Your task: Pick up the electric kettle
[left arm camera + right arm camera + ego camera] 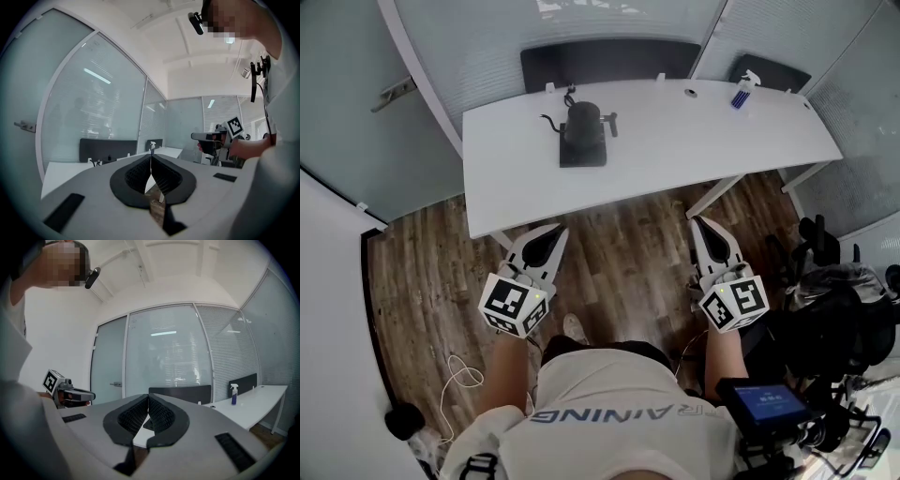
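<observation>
– Nearest the lens, a white shirt (628, 412), low in the head view. Next, from the left?
– First the left gripper (554, 232), held level above the wooden floor (619, 272), short of the worktop (694, 150). Fingers (137, 174) pressed together in the left gripper view, nothing between them.
– And the electric kettle (581, 124)?
– Stands upright on a black base (583, 157) on the worktop's left half, toward the far edge. Lies almost straight ahead of the left gripper, a touch to its right, well apart from it, beyond the worktop's near edge.
– Facing which way?
– Points its spout (547, 118) left and what looks like its handle (610, 122) right. Lies with the long axis side to side, roughly parallel with the near edge, across the line of approach.
– Further right?
– Then the right gripper (697, 223), level above the floor too, fingers (161, 416) closed up on nothing. Sits well off to the kettle's right, farther away than the left one, though on the handle's side.
– Beyond that?
– Only a spray bottle (741, 94) near the worktop's far right corner, well apart from the kettle.
– Verdict on the reach?
– Likely calls for carrying a gripper forward over the near edge and spreading its fingers before closing on the handle. Not yet started on any of that.
</observation>
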`<action>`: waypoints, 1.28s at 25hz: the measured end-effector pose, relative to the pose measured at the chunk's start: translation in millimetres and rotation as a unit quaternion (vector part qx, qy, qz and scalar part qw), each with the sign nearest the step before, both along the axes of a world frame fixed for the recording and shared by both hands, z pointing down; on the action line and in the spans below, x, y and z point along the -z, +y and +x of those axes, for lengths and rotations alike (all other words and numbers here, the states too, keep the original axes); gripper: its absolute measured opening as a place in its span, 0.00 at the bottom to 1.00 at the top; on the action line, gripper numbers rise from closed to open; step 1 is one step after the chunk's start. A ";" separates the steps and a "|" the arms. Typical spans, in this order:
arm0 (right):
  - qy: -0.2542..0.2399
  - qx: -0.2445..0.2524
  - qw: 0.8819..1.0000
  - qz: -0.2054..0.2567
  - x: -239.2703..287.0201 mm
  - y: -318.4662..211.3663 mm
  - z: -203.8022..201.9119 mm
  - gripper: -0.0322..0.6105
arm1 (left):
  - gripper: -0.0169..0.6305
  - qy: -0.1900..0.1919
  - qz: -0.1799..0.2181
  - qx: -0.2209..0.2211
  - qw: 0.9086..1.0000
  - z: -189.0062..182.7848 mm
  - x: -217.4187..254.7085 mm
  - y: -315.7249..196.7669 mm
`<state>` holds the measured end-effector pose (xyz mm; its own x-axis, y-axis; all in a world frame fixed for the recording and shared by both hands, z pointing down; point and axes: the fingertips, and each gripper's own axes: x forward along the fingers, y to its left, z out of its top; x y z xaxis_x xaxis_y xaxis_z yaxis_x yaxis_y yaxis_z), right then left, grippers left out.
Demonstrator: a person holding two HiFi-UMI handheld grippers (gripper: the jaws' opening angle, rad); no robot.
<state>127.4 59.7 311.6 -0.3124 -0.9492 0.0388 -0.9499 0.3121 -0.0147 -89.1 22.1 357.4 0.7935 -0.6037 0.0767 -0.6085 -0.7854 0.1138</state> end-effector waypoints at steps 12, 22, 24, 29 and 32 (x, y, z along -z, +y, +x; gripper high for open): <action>0.030 -0.005 0.999 -0.026 -10.6 -53.3 -66.1 0.07 | 0.05 0.039 -0.028 -0.006 0.999 -60.8 -25.0 -56.7; 0.025 0.025 0.999 -0.015 -9.2 -100.2 -77.6 0.07 | 0.05 0.033 -0.023 0.010 0.999 -65.7 -22.9 -91.0; 0.020 0.027 0.999 -0.011 -8.4 -100.5 -77.5 0.07 | 0.05 0.033 -0.022 0.012 0.999 -66.1 -21.0 -89.6; 0.008 0.039 0.999 -0.001 -8.2 -127.7 -55.8 0.07 | 0.05 0.028 -0.020 0.017 0.999 -43.7 -17.0 -113.1; 0.004 0.042 0.999 0.003 -9.7 -151.1 -30.6 0.07 | 0.05 0.026 -0.022 0.024 0.999 -19.8 -15.0 -134.0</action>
<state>96.8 -91.3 321.4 -0.3911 -0.9196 0.0364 -0.9203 0.3911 -0.0061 -108.8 -111.9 372.5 0.7671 -0.6384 0.0640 -0.6381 -0.7488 0.1792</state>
